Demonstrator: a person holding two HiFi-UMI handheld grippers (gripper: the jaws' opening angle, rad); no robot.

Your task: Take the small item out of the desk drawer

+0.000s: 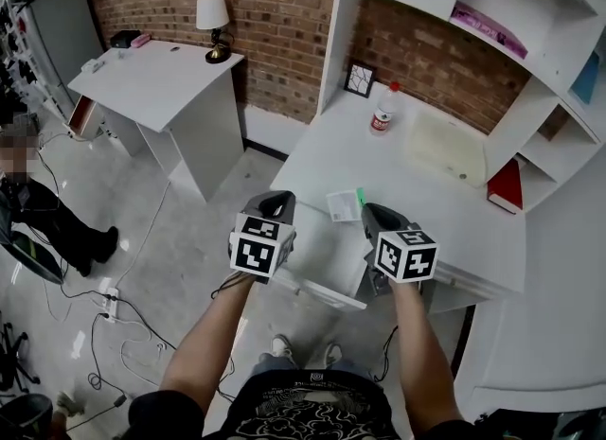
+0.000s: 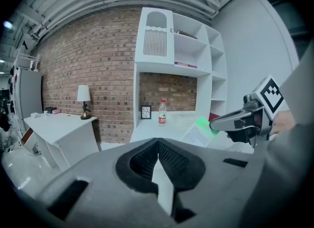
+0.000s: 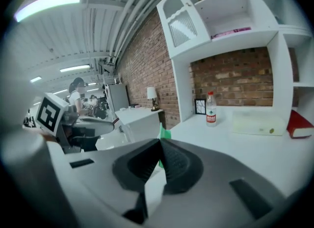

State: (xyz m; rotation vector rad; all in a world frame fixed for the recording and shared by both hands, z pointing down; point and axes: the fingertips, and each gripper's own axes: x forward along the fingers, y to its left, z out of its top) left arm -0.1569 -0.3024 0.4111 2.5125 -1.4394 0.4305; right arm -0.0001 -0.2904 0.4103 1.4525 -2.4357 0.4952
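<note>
The right gripper (image 1: 370,210) was closed, apparently pinching a small green slip (image 1: 360,195) at its tips above the desk (image 1: 445,225), at twelve o'clock from the drawer (image 1: 327,291), which seemed pulled open. The left gripper (image 1: 277,201) was closed and empty. The slip looked light, thin and floppy, so pinching one edge should hold it.

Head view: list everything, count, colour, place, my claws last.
Desk: one, white, right.
Drawer: one, white, pulled out below desk front.
Bottle: one, clear, red cap, desk back.
Picture frame: one, black, left of bottle.
Tray: one, cream, right of bottle.
Book: one, red, desk's right end.
Paper: one, white, desk front.
Small item: one, green, by right claw; grip unclear.
Side desk: one, white, far left.
Lamp: one, white shade, side desk.
Left claw: one, grey, shut, empty.
Right claw: one, grey, shut.
</note>
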